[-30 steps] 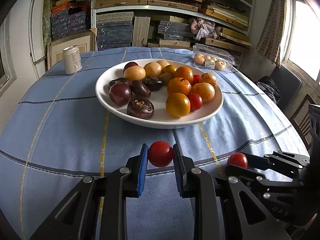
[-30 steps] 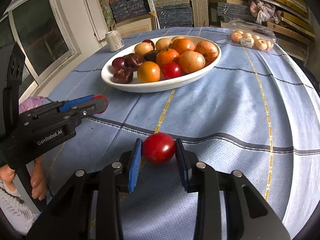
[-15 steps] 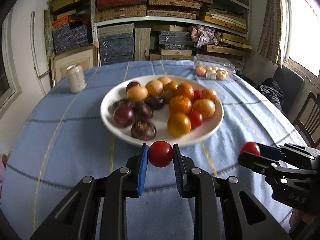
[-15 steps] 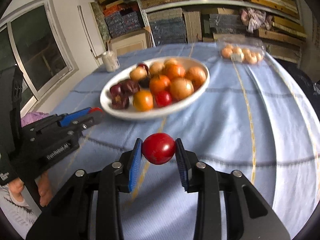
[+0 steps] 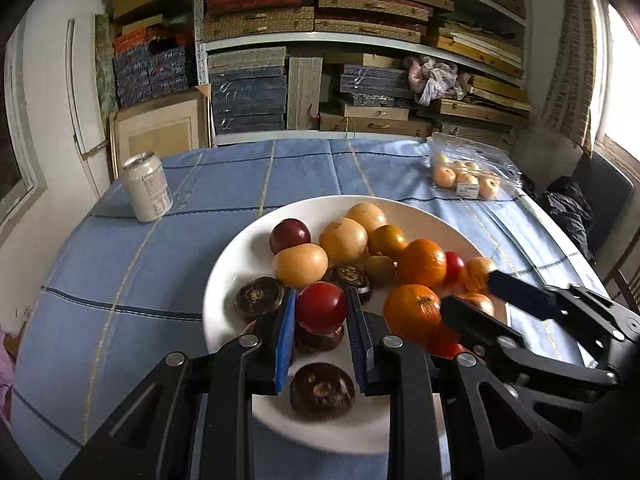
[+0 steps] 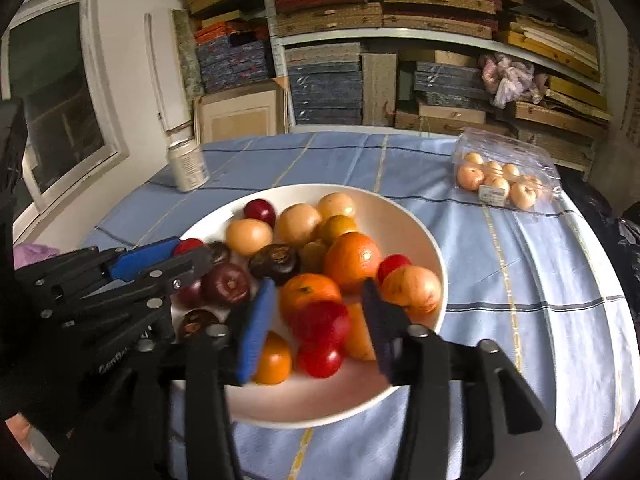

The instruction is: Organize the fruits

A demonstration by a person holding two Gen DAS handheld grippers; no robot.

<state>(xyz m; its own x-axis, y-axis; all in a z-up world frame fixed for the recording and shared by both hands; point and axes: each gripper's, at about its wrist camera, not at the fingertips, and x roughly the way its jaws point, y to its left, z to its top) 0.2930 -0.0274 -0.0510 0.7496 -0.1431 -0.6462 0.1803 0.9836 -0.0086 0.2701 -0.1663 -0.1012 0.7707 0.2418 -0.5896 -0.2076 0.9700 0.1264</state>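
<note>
Both grippers hung over the big white plate [image 5: 224, 280] of fruit on the worktop [image 5: 120, 280], which wore a blue checked cloth.

The left gripper [image 5: 321, 312] had its blue pads pressed tight on a red tomato [image 5: 321, 307], holding it clear above the near side of the plate, over the dark purple fruits [image 5: 322, 390] lying there. In the right wrist view the same gripper [image 6: 188, 254] reached in from the left with the tomato [image 6: 187, 246] showing at its tip.

The right gripper [image 6: 318, 320] stood spread, its jaws having just been opening. A second red tomato [image 6: 320, 320], blurred, sat between the pads without touching either, just over another red tomato [image 6: 320, 358] and beside the oranges [image 6: 352, 260] on the right side of the plate. Whether it had already landed on the pile I could not tell. From the left wrist view, that gripper [image 5: 468, 292] came in from the right over the oranges [image 5: 422, 262].

Pale yellow fruits [image 5: 300, 266] lay toward the middle and back of the plate. Beyond the plate a drinks can [image 5: 147, 186] stood upright at the far left, and a clear plastic box of small pale fruits [image 5: 466, 174] lay at the far right. Shelves stacked with boxes [image 5: 248, 96] filled the wall behind.
</note>
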